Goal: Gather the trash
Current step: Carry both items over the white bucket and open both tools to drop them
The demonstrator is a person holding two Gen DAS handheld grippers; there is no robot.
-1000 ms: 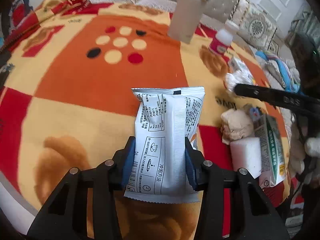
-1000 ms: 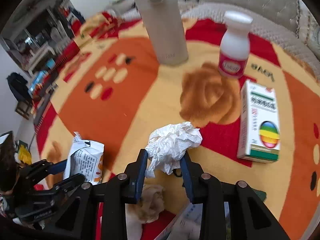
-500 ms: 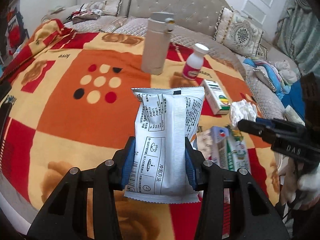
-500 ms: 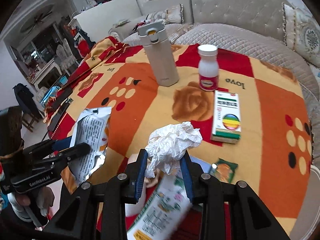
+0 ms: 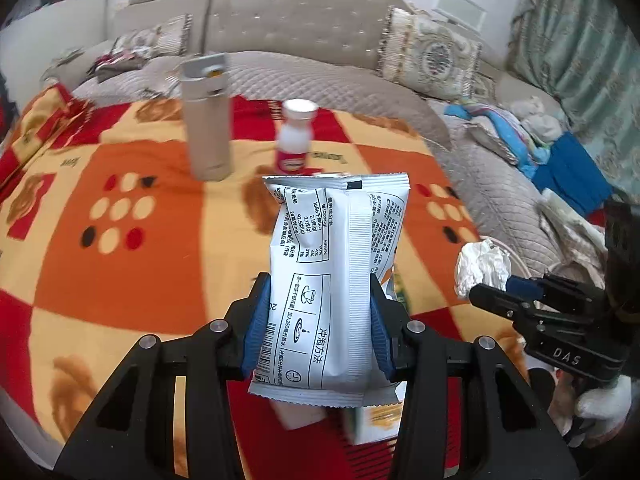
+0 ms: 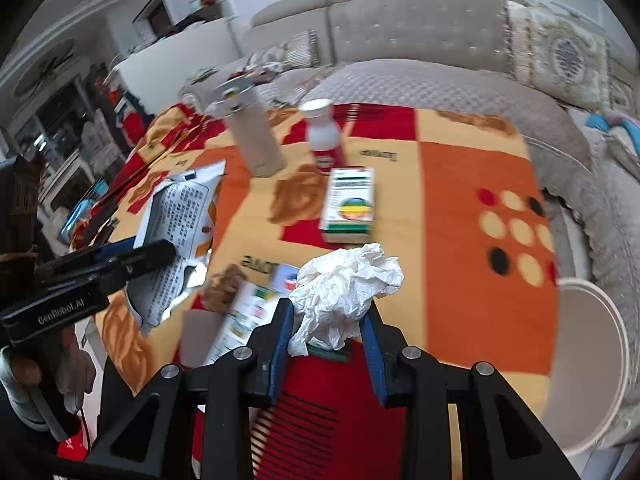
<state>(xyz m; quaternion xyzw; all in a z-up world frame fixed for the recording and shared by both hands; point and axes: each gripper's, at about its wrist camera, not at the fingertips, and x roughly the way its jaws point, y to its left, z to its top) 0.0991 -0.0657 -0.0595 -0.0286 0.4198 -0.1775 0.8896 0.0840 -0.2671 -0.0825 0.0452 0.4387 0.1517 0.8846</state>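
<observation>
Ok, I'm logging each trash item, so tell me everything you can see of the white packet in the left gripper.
The white packet is a flat, crinkly foil-like sachet with black printed text, a nutrition table and a ribbed back seam. It stands upright, lifted off the blanket, pinched low on both sides by the left gripper and its blue fingers. Orange print shows on its hidden face.

Domestic living room: a tufted beige sofa (image 5: pixel 288 20) with patterned cushions (image 5: pixel 428 52) stands directly behind a table under an orange-and-red blanket (image 5: pixel 120 280); curtains (image 5: pixel 580 60) beside the sofa.
</observation>
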